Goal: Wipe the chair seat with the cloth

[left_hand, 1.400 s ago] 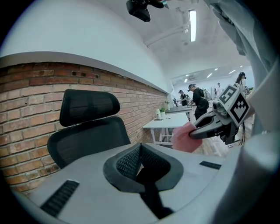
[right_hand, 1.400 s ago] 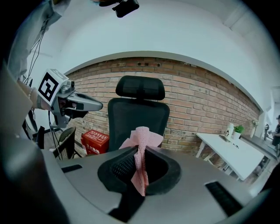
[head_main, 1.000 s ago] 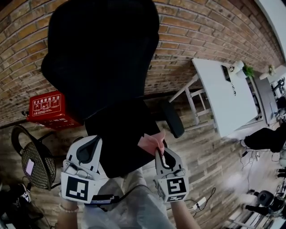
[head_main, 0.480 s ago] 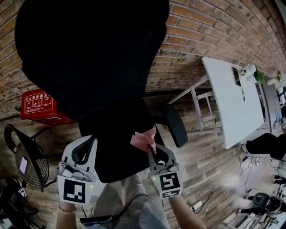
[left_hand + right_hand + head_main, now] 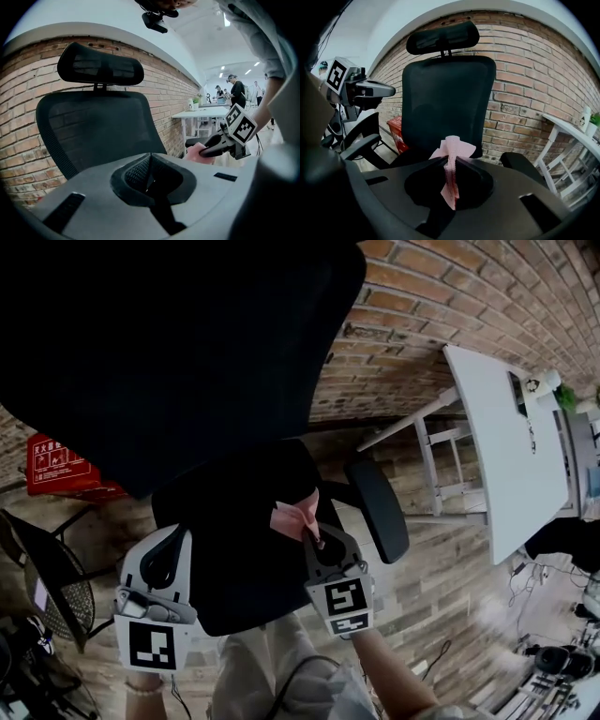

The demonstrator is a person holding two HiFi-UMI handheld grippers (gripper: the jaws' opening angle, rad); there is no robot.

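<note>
The right hand-held gripper [image 5: 317, 542] is pinched tight on the pink cloth [image 5: 294, 517]. The cloth pokes out past its tips at 12 o'clock, over the black chair seat [image 5: 225, 568], near the seat's 2 o'clock edge. I cannot tell if the cloth is touching the seat. The left hand-held gripper [image 5: 172, 554] is closed with nothing in it. It hovers by the seat's 8 o'clock side.

To wipe well, I think the right one should go down until the cloth lies flat on the seat. Then it can rub in long lines from side to side. The pinch must be tight so the cloth does not slip out. Only a little cloth pokes out, so the hard tips may scrape the seat. Tipping it so the cloth lands first should help.

The armrest [image 5: 378, 512] is near, at 2 o'clock from the right one, and a wide rub could bump it. The big backrest [image 5: 187, 343] stands at 12 o'clock. A red box [image 5: 54, 465] sits at 10 o'clock, and a white surface [image 5: 497, 456] at 3 o'clock. Both are well apart from the seat.
</note>
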